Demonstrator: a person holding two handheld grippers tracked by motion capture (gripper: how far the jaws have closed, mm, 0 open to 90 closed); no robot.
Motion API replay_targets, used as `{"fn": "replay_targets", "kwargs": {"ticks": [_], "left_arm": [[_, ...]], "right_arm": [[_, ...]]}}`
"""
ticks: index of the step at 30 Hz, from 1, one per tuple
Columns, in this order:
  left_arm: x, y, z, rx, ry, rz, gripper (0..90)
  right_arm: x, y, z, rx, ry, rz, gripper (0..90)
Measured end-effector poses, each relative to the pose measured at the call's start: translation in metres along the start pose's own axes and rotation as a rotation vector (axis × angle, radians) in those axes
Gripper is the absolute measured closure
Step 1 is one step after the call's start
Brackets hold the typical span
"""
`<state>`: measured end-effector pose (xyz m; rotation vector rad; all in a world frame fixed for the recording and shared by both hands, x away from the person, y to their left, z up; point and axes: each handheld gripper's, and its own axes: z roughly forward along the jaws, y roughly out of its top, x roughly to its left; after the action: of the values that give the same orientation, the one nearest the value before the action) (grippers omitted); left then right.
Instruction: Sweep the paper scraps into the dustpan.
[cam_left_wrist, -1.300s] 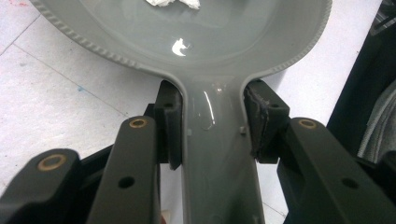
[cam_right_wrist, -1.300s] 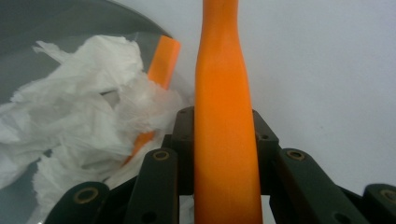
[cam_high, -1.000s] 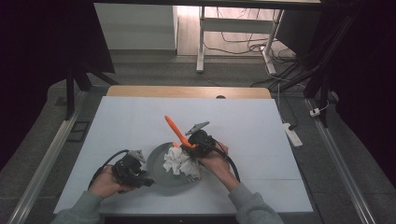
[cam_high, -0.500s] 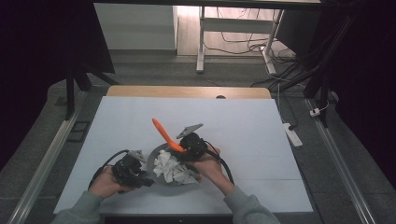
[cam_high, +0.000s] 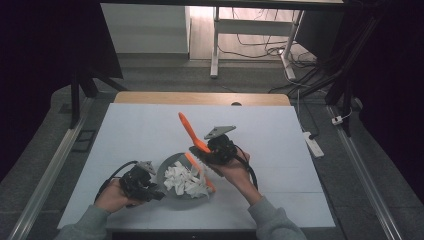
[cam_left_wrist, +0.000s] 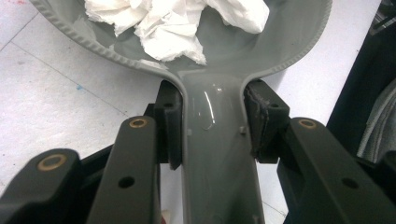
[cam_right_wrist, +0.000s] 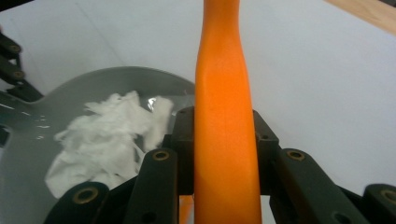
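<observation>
While crumpled white paper (cam_high: 184, 180) lies heaped in grey dustpan (cam_high: 167, 167) on white table (cam_high: 280, 140): left gripper (cam_left_wrist: 212, 126) clamped on dustpan handle, right gripper (cam_right_wrist: 223, 140) clamped on orange brush (cam_high: 189, 131). Sweeping seemingly finished; next, probably lifting pan level, without spilling.

dustpan (cam_left_wrist: 219, 154): grey plastic, glossy, smooth, with a ribbed rim
crumpled paper (cam_left_wrist: 173, 23): white, soft, creased tissue, matt
brush handle (cam_right_wrist: 226, 126): orange plastic, smooth, satin sheen
left gripper (cam_left_wrist: 212, 123): matt black plastic jaws, brass-coloured metal rivets
table (cam_high: 150, 125): matt white top, bare wood along the far edge
</observation>
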<state>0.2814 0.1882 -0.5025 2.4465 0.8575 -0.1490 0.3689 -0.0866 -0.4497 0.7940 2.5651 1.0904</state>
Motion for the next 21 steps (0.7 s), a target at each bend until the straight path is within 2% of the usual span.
{"fn": "replay_targets", "kwargs": {"ticks": [5,8,12,14,17,21], "left_arm": [[-0.001,0.0,0.0,0.001,0.003,0.0,61.1],[-0.001,0.0,0.001,0.005,0.002,0.001,61.1],[-0.001,0.0,0.002,0.004,0.003,0.0,61.1],[-0.001,0.0,0.002,0.004,0.003,-0.002,61.2],[-0.001,0.0,0.002,0.002,0.003,-0.003,61.1],[-0.001,0.0,0.002,0.003,0.003,-0.002,61.2]], "right_arm": [[-0.015,-0.009,0.003,0.035,-0.051,0.024,70.3],[-0.024,-0.017,0.013,0.069,-0.085,0.052,70.3],[-0.034,-0.022,0.028,0.103,-0.137,0.053,70.3],[-0.038,-0.022,0.036,0.115,-0.145,0.051,70.3],[-0.035,-0.019,0.042,0.11,-0.136,0.047,70.3],[-0.024,-0.015,0.047,0.112,-0.119,0.021,70.3]]}}
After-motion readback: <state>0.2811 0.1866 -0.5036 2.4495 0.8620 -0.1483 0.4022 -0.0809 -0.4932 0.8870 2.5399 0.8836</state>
